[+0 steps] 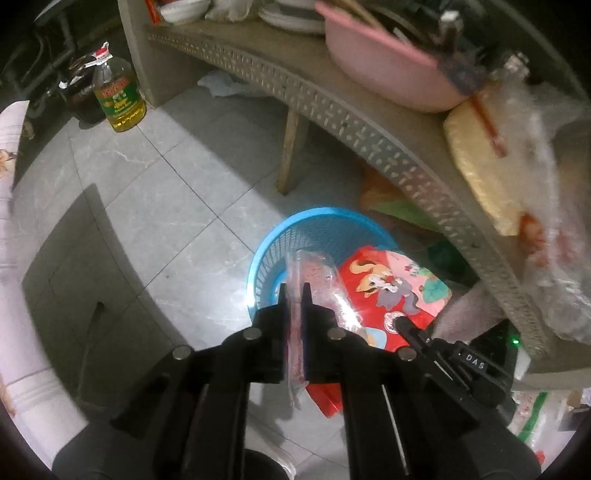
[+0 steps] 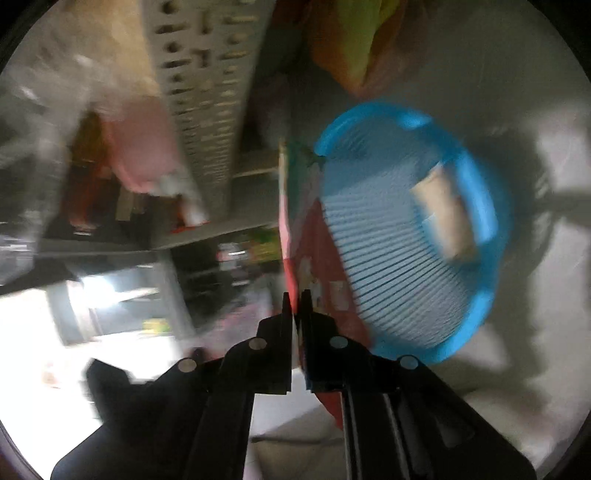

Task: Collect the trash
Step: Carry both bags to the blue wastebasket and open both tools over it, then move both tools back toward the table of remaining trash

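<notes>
Black jaws of the left gripper [image 1: 294, 291] stand almost closed and pinch a clear plastic wrapper [image 1: 314, 280] with pinkish print; the wrapper sticks out forward between them and also hangs a little behind. It is held above the blue basket [image 1: 273, 236], a round plastic one with slotted walls that stands on the grey tiled floor [image 1: 155, 184]. Just to the right, the right gripper [image 2: 294, 295] is nearly closed too, and its jaws press on the edge of a red cartoon package [image 1: 395, 288], flat and printed with a fox-like animal; this package lies over the right side of the basket rim. In the right wrist view, which is blurred, a beige cardboard piece [image 2: 443, 218] is visible inside the basket. Beside the basket stands a beige table [image 1: 332, 107] with a perforated edge. On it are a pink basin [image 1: 384, 70], white plates [image 1: 288, 18] and a bag with yellow contents [image 1: 476, 162], with crumpled clear plastic [image 1: 554, 206] at its right. Farther away, on the floor near the table leg, stands an oil bottle [image 1: 118, 96] with yellow oil and a green label.
</notes>
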{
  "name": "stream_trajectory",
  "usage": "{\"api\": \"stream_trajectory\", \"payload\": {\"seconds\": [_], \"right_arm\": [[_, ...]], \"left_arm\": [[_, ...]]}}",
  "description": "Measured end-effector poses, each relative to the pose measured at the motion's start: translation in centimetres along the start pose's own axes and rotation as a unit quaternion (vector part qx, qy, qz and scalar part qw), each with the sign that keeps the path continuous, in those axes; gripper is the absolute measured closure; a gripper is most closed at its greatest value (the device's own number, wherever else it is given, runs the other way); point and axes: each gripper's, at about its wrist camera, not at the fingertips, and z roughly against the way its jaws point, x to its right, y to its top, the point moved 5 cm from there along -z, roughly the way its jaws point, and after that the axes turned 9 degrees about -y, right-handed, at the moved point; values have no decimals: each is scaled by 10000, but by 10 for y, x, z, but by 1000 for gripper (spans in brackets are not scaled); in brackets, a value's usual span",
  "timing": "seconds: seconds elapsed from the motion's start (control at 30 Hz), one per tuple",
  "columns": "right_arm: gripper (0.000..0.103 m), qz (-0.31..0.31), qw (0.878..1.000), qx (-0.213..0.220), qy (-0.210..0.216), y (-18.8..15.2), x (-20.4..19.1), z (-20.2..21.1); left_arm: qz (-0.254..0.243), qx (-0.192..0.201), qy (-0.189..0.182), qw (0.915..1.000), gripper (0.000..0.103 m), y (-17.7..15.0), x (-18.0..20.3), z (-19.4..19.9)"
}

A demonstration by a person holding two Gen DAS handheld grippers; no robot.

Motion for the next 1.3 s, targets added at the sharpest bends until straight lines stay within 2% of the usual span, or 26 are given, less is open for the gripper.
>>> {"api": "stream_trajectory", "payload": {"seconds": [0.03,0.07,0.1,0.17,0.2,0.3,0.5,0.7,0.87,0.97,1.03,1.07,1.1,1.13,1.2,1.23,1.27,1.3], "right_arm": [[92,162,9994,28,-309,2,3,-3],[87,393,9964,78,-742,3,5,-5],[77,633,9913,157,-1146,3,4,-5],[66,1089,9816,299,-1539,-1,0,-3],[56,1402,9727,423,-1802,-4,-4,0],[53,1812,9546,591,-2290,-12,-9,6],[53,2007,9435,768,-2521,-23,-10,24],[53,2411,9338,803,-2517,-40,-19,49],[54,3118,9122,774,-2544,-53,-53,37],[60,3826,8847,667,-2579,-65,-90,14],[68,4353,8577,513,-2686,-69,-111,-15],[70,4527,8456,403,-2800,-68,-116,-31],[76,4678,8305,216,-3015,-62,-118,-57],[77,4724,8226,95,-3164,-57,-117,-70],[81,4696,7999,-475,-3708,-40,-97,-114],[81,4665,7854,-688,-4009,-35,-85,-127],[81,4593,7680,-1093,-4327,-29,-66,-143],[81,4469,7592,-1398,-4520,-26,-50,-153]], "left_arm": [[6,-107,36,9999,83,0,-2,-9],[42,-192,73,9998,80,0,-4,-16],[110,-254,88,9996,75,-1,-6,-20],[327,-273,-67,9991,72,-3,-12,-23],[398,-276,-121,9988,69,-4,-13,-23],[456,-226,-228,9984,66,-4,-13,-18],[382,-110,-363,9986,54,-7,-4,9],[203,187,-562,9980,48,-12,5,54],[-6,564,-745,9956,47,-29,8,115],[-155,923,-759,9927,47,-49,1,165],[-233,1156,-718,9904,47,-65,-6,197],[-262,1277,-724,9888,47,-75,-12,213],[-253,1376,-709,9876,47,-82,-17,225],[-232,1511,-683,9859,44,-93,-25,242],[-183,1684,-642,9835,43,-113,-40,264],[-122,1745,-593,9828,43,-124,-50,274],[-41,1770,-548,9827,43,-135,-60,281],[68,1791,-521,9824,43,-142,-68,286]]}}
